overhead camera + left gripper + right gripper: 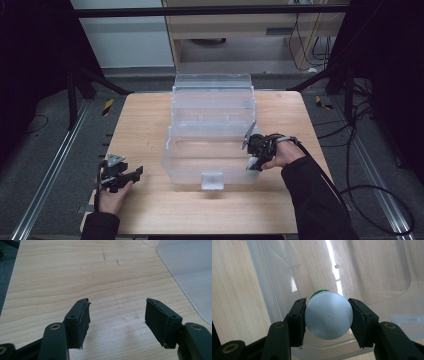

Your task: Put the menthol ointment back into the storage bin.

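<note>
Clamped between my right gripper's (pixel 327 317) pads is a white round-ended container (pixel 328 318) with a green band at its far end. I hold it just over the near right rim of the clear plastic bin (pixel 212 127), which sits open in the middle of the wooden table (pixel 145 125). My left gripper (pixel 117 320) rests near the table's left edge, well apart from the bin, jaws spread with nothing between them.

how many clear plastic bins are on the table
3, in a row down the table's middle: near bin beside the right tool, middle bin, far bin. None seems hidden.
</note>
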Available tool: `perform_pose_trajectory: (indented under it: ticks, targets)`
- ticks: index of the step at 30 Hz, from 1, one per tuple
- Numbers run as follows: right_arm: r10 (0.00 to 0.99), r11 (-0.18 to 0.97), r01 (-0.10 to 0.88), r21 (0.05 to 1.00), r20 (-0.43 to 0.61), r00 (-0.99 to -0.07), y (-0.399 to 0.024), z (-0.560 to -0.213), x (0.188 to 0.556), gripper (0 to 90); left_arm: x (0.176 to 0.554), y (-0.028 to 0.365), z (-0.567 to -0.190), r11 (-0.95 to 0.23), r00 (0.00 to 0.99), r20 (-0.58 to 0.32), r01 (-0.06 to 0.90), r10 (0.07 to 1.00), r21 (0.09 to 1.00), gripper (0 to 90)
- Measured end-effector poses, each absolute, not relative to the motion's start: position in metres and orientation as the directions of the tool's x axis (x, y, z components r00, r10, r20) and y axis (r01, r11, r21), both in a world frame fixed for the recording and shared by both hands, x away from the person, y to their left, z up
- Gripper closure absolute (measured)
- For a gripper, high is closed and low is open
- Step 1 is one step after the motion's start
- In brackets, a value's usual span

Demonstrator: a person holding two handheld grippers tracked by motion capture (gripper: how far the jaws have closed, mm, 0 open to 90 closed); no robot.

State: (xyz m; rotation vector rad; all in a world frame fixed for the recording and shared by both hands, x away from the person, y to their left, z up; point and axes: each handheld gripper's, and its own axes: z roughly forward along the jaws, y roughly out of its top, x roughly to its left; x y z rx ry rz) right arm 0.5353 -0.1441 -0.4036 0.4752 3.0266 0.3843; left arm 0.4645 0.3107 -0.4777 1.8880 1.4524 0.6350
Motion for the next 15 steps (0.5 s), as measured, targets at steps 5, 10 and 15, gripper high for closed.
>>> perform_pose_trajectory:
  ticks: [5, 10, 15]
  targets:
    - [0.313, 0.921, 0.300, 0.249, -0.012, -0.950, -0.1437, -0.4036, 0.5354, 50.0, 0.4645, 0.3104, -0.4778, -0.163, 0.264, -0.017, 0.642, 0.964, 0.749, 36.1]
    - [0.312, 0.921, 0.300, 0.249, -0.012, -0.950, -0.1438, -0.4036, 0.5354, 50.0, 0.4646, 0.3105, -0.4779, -0.163, 0.264, -0.017, 0.643, 0.964, 0.749, 36.1]
    - [0.313, 0.921, 0.301, 0.248, -0.013, -0.950, -0.1435, -0.4036, 0.5354, 49.9, 0.4647, 0.3104, -0.4780, -0.163, 0.265, -0.018, 0.643, 0.964, 0.748, 36.1]
